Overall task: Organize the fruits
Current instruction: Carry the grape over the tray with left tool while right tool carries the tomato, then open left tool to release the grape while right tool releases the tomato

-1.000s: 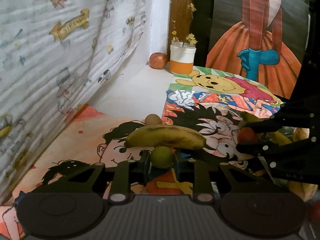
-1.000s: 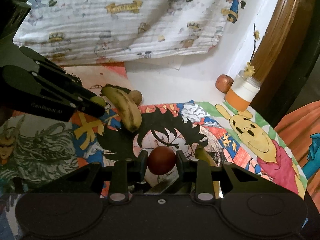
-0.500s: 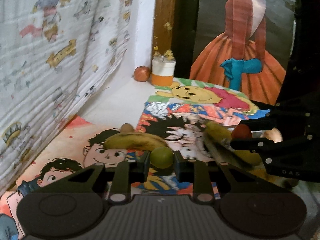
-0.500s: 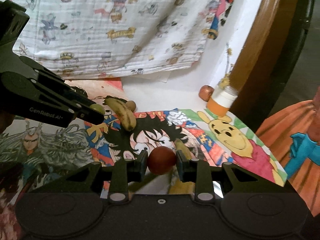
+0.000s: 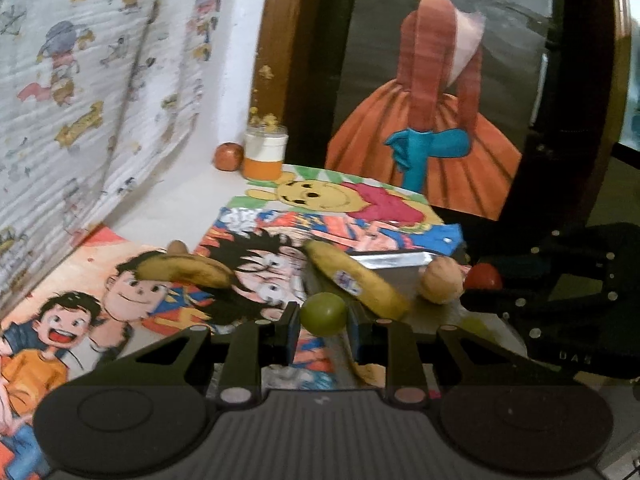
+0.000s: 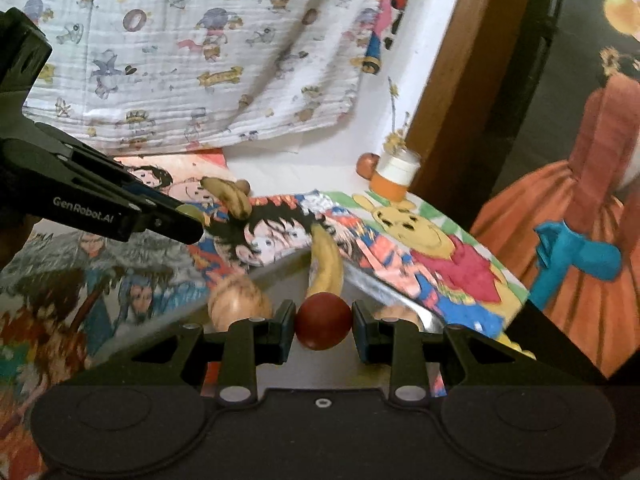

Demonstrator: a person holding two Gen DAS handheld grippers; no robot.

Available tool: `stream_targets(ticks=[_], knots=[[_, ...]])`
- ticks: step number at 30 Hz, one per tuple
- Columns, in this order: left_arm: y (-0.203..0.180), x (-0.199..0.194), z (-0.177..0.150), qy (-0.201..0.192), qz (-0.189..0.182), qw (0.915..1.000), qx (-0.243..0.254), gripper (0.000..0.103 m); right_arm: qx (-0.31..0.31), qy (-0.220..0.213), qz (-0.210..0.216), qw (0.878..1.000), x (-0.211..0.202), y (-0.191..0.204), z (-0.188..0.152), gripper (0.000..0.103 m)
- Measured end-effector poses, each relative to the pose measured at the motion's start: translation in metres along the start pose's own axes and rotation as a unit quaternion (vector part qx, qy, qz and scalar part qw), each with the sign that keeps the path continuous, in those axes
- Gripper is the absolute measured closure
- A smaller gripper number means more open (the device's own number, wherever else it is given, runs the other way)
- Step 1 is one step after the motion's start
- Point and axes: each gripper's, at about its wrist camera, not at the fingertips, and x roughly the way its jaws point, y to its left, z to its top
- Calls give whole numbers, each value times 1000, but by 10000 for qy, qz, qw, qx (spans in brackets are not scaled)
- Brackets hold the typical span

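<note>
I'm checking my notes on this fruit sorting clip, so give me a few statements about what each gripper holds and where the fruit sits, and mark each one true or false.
1. The left gripper is shut on a green fruit. True.
2. The right gripper is empty. False: it is shut on a round red fruit.
3. Two bananas are in view. True: a spotted banana lies on the cartoon pictures, and a stickered banana lies nearer the metal tray.
4. The orange and white jar lies on its side. False: it stands upright.
5. An apple sits beside the jar, by the wall. True.
</note>
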Motion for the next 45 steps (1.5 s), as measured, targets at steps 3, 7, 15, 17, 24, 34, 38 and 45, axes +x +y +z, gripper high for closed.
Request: stream_targets(ticks=[3,7,15,17,24,34,38,45], knots=[[-13,-4,-8,44,-107,9999,19,75,134,55,-43,9999,-12,-1,-15,71],[-29,-6,-19,166,-227,9996,101,75,381,141,-64,9992,-22,0,-37,71],[-51,-7,-41,488,-429,9975,293,75,556,280,-18,9981,-27,5,-63,71],[-54,-7,-46,563,-466,9968,311,75,588,299,19,9978,-27,6,-67,71],[-65,-5,-60,796,-496,9948,402,75,586,344,79,9977,-25,9,-73,71],[-64,2,-66,1033,-436,9927,434,75,665,393,134,9969,-18,10,-78,71],[-63,5,-66,1078,-424,9923,431,75,643,419,130,9970,-17,11,-78,71],[-62,5,-67,1087,-432,9922,426,75,631,457,120,9969,-16,12,-78,70]])
